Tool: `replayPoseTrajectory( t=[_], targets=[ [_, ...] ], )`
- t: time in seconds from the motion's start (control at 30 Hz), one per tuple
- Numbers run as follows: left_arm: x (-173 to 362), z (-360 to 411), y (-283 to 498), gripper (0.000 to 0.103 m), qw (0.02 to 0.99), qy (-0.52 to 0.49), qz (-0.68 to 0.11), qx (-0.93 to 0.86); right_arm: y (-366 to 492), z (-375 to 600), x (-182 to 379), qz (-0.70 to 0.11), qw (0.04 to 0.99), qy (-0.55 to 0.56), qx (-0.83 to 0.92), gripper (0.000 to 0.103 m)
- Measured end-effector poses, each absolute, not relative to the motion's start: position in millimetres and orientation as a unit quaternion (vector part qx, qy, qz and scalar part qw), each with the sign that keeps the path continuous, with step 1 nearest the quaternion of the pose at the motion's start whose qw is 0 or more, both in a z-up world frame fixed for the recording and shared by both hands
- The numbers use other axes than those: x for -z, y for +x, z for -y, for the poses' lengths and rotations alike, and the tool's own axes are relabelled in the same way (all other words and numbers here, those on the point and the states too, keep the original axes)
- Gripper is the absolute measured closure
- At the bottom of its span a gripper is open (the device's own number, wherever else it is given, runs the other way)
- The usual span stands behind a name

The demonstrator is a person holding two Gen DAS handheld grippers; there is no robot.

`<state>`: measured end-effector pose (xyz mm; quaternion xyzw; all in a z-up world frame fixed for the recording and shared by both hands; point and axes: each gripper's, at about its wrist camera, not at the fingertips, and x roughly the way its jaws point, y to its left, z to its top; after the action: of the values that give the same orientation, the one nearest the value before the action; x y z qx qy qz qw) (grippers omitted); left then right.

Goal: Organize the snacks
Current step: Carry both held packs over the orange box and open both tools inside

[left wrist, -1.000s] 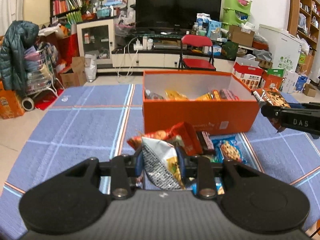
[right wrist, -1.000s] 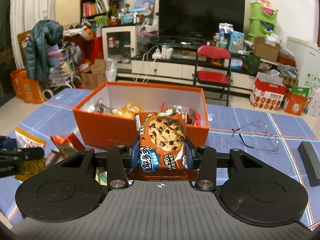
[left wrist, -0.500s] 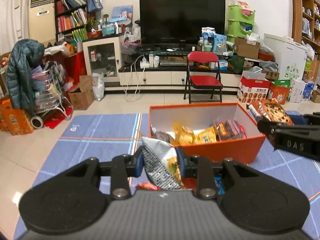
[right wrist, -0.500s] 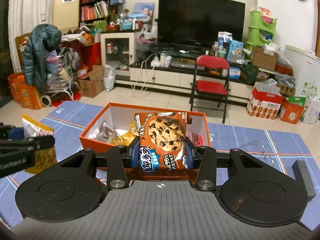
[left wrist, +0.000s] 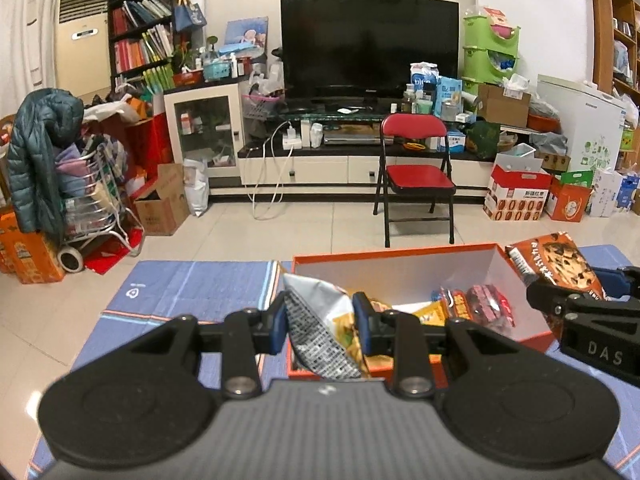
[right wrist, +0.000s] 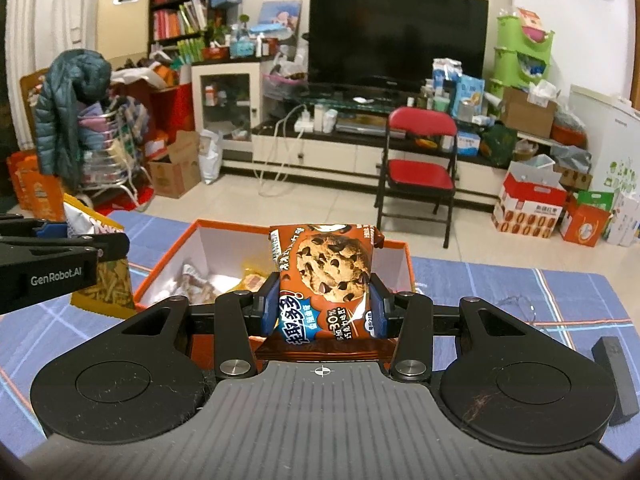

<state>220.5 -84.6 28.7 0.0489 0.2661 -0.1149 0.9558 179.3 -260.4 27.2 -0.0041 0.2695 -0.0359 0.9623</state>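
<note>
The left claw (left wrist: 320, 316) gripped a silver-and-yellow crinkled snack bag (left wrist: 320, 328); the right claw (right wrist: 323, 306) gripped a brown cookie packet (right wrist: 326, 276). The open orange cardboard box (left wrist: 532, 338) lay directly ahead, below both, lower centre of frame.

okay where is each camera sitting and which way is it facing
Left wrist: on the left gripper, facing the orange box; shows its fingers clamping a chip bag, right gripper at right.
Right wrist: on the right gripper, facing the box; fingers clamp a cookie pack, left gripper at left.
Shared: box, both packs, red chair.
</note>
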Motion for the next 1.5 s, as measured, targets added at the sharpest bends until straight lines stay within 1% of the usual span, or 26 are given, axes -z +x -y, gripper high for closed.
replayPoseTrajectory(
  t=[0.23, 0.53, 0.97, 1.03, 1.07, 1.1, 1.13, 1.3, 1.37, 1.47, 1.5],
  targets=[
    [-11, 98, 256, 0.074, 0.950, 0.049, -0.284, 0.118, 223, 267, -3, -0.290, 0.956, -0.005, 0.039, 0.075],
    [9, 114, 281, 0.074, 0.946, 0.062, -0.297, 0.116, 254, 264, 21, -0.311, 0.949, -0.003, 0.046, 0.075],
    [22, 120, 303, 0.074, 0.945, 0.075, -0.306, 0.089, 273, 257, 20, -0.309, 0.950, -0.004, 0.052, 0.075],
    [23, 122, 306, 0.067, 0.946, 0.079, -0.304, 0.084, 277, 258, 22, -0.309, 0.949, -0.001, 0.059, 0.072],
    [23, 122, 308, 0.047, 0.946, 0.081, -0.303, 0.083, 278, 259, 22, -0.310, 0.949, 0.003, 0.061, 0.068],
    [23, 122, 308, 0.034, 0.945, 0.081, -0.304, 0.082, 277, 260, 23, -0.313, 0.948, 0.009, 0.062, 0.045],
    [20, 121, 308, 0.034, 0.946, 0.077, -0.303, 0.085, 276, 261, 21, -0.312, 0.948, 0.012, 0.060, 0.031],
    [-8, 101, 287, 0.031, 0.953, 0.048, -0.283, 0.092, 249, 267, -2, -0.273, 0.960, 0.008, 0.067, 0.033],
    [-23, 86, 268, 0.028, 0.957, 0.034, -0.271, 0.102, 225, 272, -16, -0.254, 0.965, 0.014, 0.064, 0.033],
    [-35, 57, 229, 0.001, 0.962, 0.013, -0.253, 0.100, 175, 281, -27, -0.227, 0.971, 0.018, 0.070, 0.026],
    [-35, 47, 216, 0.001, 0.964, 0.008, -0.246, 0.097, 156, 284, -26, -0.220, 0.973, 0.022, 0.070, 0.023]
  ],
)
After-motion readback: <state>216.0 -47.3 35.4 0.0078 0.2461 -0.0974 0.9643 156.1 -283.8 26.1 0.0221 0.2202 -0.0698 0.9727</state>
